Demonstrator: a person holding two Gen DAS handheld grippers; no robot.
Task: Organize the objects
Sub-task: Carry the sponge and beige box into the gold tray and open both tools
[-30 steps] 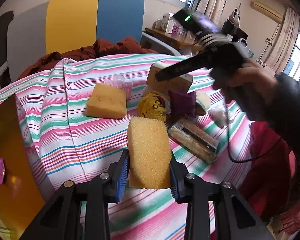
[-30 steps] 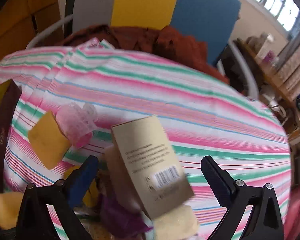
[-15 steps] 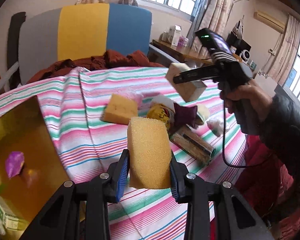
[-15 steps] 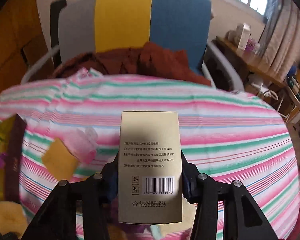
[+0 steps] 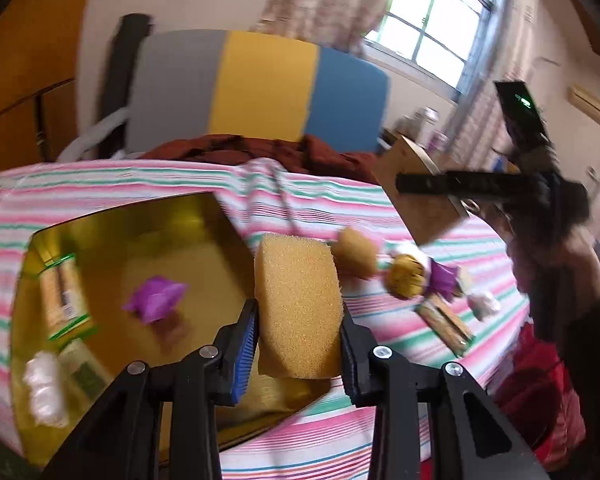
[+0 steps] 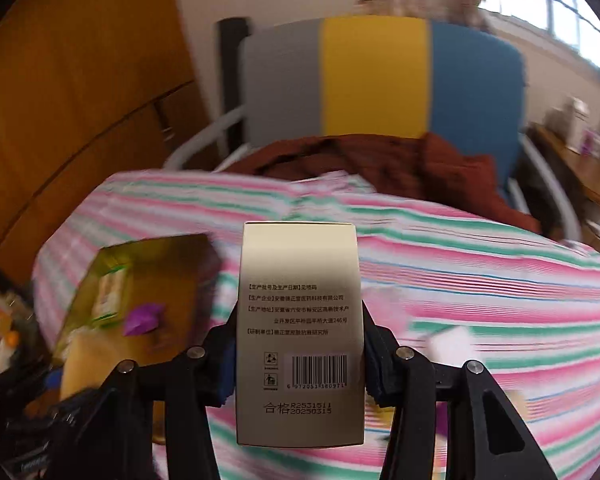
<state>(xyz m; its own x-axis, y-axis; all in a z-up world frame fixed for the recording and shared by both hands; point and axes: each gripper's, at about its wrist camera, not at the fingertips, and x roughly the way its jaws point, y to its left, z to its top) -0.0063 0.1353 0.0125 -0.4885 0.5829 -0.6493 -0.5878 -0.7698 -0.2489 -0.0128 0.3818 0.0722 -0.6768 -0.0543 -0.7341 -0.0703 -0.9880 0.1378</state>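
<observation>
Above the gold tray (image 5: 112, 236), each claw grips: sponge (image 5: 298, 308), carton (image 6: 300, 332).

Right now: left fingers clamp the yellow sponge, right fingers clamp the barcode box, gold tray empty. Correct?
Not quite. The gold tray isn't empty: the left wrist view shows a purple wrapper and packets inside. The sponge and the box grips are as stated.

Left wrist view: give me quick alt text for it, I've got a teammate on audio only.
The left gripper is shut on a yellow sponge, held above the near edge of an open gold tray on a striped tablecloth. The tray holds a purple wrapper and small packets. To the right, the right gripper carries a tan box.
</observation>
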